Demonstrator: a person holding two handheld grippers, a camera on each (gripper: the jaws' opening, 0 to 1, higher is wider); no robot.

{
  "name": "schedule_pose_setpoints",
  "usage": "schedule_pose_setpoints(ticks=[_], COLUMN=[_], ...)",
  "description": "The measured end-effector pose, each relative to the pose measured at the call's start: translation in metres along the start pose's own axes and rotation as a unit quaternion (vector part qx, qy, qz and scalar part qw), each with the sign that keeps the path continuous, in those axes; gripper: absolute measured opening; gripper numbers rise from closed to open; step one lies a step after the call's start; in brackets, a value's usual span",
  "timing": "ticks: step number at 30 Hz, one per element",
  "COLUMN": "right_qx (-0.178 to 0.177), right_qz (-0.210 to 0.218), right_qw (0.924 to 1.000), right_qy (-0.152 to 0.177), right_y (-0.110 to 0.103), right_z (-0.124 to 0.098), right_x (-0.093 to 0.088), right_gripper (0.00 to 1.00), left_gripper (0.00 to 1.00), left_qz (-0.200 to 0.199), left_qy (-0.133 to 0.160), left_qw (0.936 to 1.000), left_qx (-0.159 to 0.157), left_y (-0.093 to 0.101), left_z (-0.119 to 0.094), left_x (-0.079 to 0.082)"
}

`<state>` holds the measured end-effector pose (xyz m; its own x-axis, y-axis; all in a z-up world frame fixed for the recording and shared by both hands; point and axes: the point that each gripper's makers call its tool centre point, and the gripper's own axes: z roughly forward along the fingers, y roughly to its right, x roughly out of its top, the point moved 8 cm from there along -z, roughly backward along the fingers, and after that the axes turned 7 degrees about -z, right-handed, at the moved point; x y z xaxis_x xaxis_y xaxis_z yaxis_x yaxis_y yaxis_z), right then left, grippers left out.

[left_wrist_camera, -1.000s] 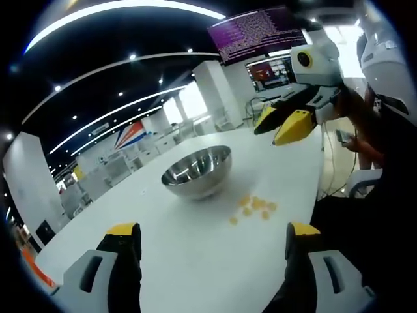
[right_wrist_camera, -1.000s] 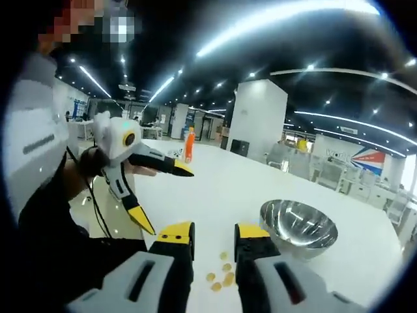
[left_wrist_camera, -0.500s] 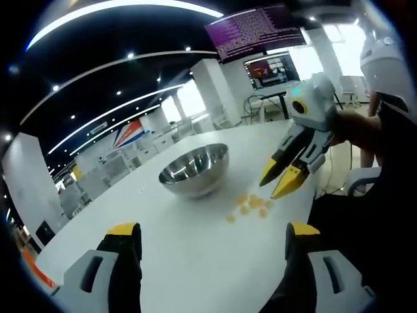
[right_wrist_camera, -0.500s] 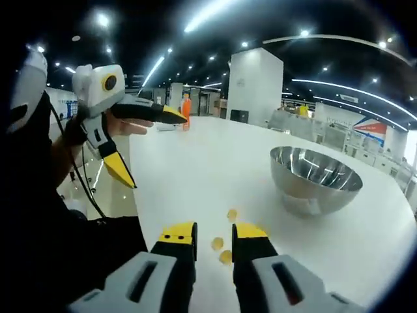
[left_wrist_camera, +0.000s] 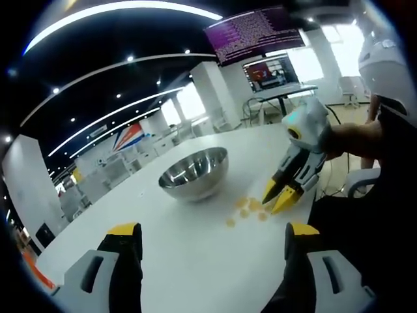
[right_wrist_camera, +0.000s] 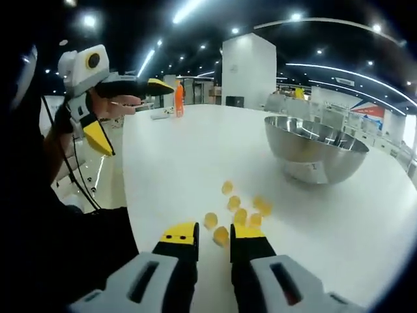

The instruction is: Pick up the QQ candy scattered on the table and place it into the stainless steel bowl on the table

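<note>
The QQ candies [right_wrist_camera: 239, 210] lie loose in a small cluster on the white surface [right_wrist_camera: 182, 169], just ahead of the right gripper's [right_wrist_camera: 214, 233] jaws. One yellow piece [right_wrist_camera: 221, 235] sits in the narrow gap between the two yellow-tipped jaws, which stand a little apart; whether they touch it cannot be told. In the left gripper view the same cluster [left_wrist_camera: 247, 207] lies ahead and to the right of that view's own jaws, with the right gripper [left_wrist_camera: 277, 199] slanting down so that its tips reach the near edge of the candies.

The stainless steel bowl [right_wrist_camera: 315, 148] stands upright beyond the candies, ahead and to the right of the right jaws, apart from the cluster; in the left gripper view the bowl [left_wrist_camera: 193, 173] is ahead, near centre.

The left gripper [left_wrist_camera: 212, 235] has its jaws wide apart, holding nothing, above the surface; in the right gripper view it [right_wrist_camera: 127, 107] hangs off to the left, gripped by a hand [right_wrist_camera: 112, 104]. An orange bottle [right_wrist_camera: 178, 99] stands far back on the surface.
</note>
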<state>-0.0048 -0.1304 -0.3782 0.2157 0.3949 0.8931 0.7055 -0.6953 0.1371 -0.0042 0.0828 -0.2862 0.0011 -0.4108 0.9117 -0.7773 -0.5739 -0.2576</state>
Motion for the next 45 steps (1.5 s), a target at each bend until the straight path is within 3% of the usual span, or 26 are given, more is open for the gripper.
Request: schedule_pose_setpoints(ticks=[34, 45], right_qx=[0.001, -0.008], right_qz=[-0.003, 0.005], right_qw=[0.9998, 0.9992], right_qy=[0.017, 0.039], right_y=[-0.001, 0.002], right_z=[0.005, -0.010], right_x=[-0.005, 0.017], right_gripper=[0.04, 0.04], left_gripper=[0.89, 0.89], left_qz=[0.003, 0.003], left_qy=[0.000, 0.001], left_qw=[1.0000, 1.0000], left_qx=[0.002, 0.004], left_y=[-0.001, -0.002], left_z=[0.002, 0.002], left_x=[0.001, 0.001])
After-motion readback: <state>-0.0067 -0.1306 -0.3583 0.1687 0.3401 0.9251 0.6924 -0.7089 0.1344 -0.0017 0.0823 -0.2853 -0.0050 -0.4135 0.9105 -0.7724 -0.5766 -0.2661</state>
